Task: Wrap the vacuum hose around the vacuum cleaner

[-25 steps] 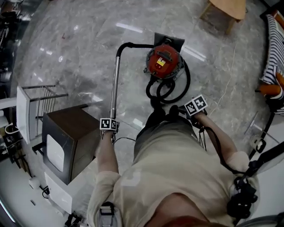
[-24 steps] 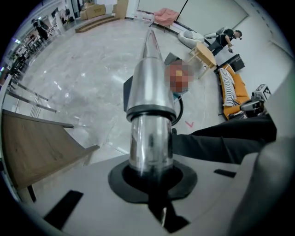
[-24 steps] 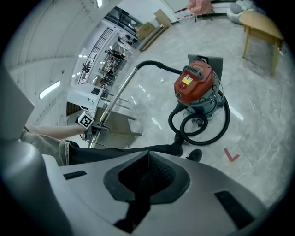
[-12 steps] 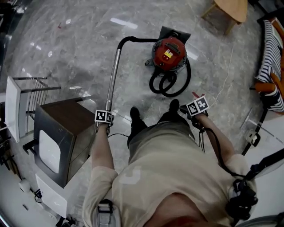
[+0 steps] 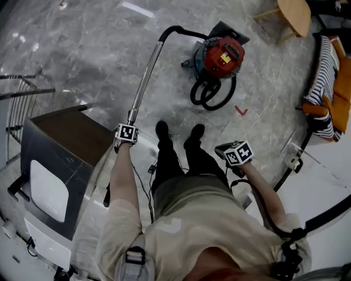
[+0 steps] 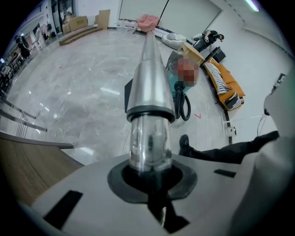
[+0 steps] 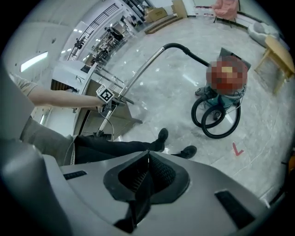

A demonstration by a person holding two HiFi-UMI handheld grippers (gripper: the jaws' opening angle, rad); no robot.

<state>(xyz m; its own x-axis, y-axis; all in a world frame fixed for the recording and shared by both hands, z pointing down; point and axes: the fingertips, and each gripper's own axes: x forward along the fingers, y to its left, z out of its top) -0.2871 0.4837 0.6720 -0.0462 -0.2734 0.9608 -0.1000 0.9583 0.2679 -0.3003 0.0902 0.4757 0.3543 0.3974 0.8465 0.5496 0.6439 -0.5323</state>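
The red vacuum cleaner [image 5: 222, 55] stands on the marble floor, with its black hose [image 5: 214, 96] lying in loops in front of it. A curved hose end joins a long metal wand [image 5: 145, 82] that slants down to my left gripper [image 5: 128, 127]. In the left gripper view, the left gripper [image 6: 150, 161] is shut on the wand [image 6: 150, 92], and the vacuum [image 6: 186, 71] lies beyond it. My right gripper [image 5: 233, 152] hangs by the person's right leg, shut and empty. The right gripper view shows the right gripper [image 7: 146, 173] closed, the vacuum [image 7: 226, 76] and the hose loops [image 7: 216, 117] far ahead.
A dark wooden cabinet [image 5: 66, 148] stands close on the left, with a metal rack [image 5: 22, 88] behind it. The person's shoes [image 5: 162, 130] are between the grippers. A red floor mark [image 5: 240, 111], a wooden stool [image 5: 296, 13] and a striped cloth [image 5: 321, 82] lie to the right.
The person has stepped back from the vacuum. Both grippers have drawn away from it, the left still holding the wand, the right now well clear of the hose loops.
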